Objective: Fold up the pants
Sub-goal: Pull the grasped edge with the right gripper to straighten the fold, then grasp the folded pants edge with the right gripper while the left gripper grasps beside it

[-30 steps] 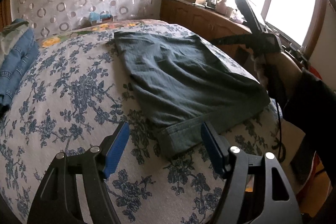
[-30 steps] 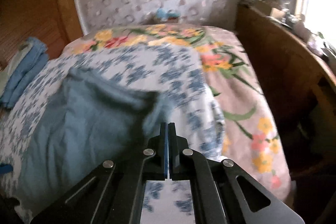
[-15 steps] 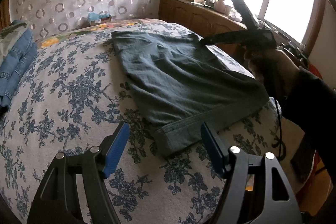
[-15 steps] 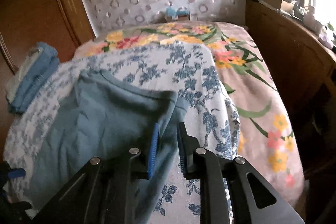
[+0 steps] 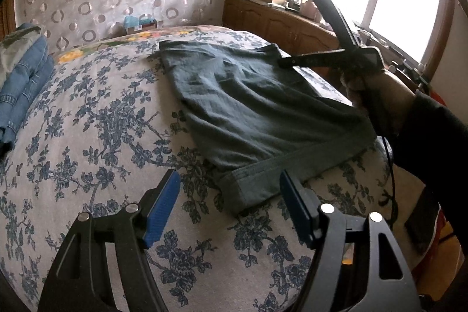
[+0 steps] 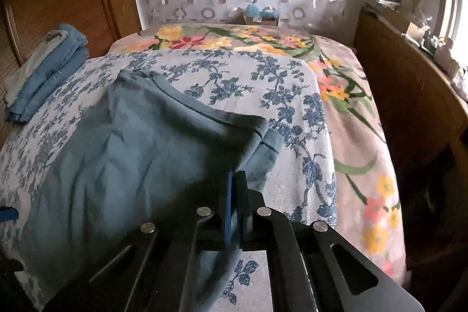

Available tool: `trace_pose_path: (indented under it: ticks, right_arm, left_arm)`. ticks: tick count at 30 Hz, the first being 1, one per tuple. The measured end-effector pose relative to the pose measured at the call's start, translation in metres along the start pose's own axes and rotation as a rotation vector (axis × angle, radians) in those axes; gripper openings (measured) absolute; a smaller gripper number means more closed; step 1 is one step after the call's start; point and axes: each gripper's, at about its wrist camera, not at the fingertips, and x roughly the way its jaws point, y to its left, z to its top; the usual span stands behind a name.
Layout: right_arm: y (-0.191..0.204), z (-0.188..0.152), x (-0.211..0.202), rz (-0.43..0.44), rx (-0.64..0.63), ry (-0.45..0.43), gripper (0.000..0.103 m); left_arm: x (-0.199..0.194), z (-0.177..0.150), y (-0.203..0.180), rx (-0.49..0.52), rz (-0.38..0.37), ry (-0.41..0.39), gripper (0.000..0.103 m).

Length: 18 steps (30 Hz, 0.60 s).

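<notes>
Grey-green pants (image 5: 257, 107) lie folded flat on the bed; they also show in the right wrist view (image 6: 131, 160). My left gripper (image 5: 231, 195) is open, its blue pads on either side of the pants' near corner, just above the bed. My right gripper (image 6: 236, 180) is shut on the right edge of the pants, near the far corner; cloth runs between the jaws and hangs out below. The right gripper also shows in the left wrist view (image 5: 285, 62), held by a hand at the pants' far right corner.
The bed (image 5: 87, 136) has a blue floral cover, with a bright flowered blanket (image 6: 351, 107) beyond it. Folded jeans (image 5: 23, 84) are stacked at the left edge. A wooden cabinet (image 5: 278, 25) with clutter runs along the right under the window.
My right gripper opened briefly half a second ago and has now shut on the pants' right edge. The left gripper has stayed open in the same place.
</notes>
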Motion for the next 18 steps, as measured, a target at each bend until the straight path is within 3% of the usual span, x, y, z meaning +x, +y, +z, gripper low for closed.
trace_pose_path:
  ticks: [3, 8, 13, 18]
  right_arm:
    - [-0.002, 0.002, -0.008, -0.058, 0.013, -0.040, 0.002]
    - [-0.007, 0.001, -0.004, -0.148, 0.051, -0.017, 0.002]
    - [-0.011, -0.001, -0.009, -0.118, 0.107, 0.011, 0.006]
    - [-0.004, -0.012, -0.049, -0.050, 0.096, -0.037, 0.010]
  left_arm:
    - [0.000, 0.000, 0.000, -0.001, 0.000, 0.001, 0.072]
    - [-0.001, -0.001, -0.001, 0.002, -0.003, 0.002, 0.072]
    - [-0.001, 0.000, -0.003, 0.010, 0.001, 0.004, 0.072]
    - [-0.002, 0.002, 0.000, 0.005, 0.009, -0.003, 0.072]
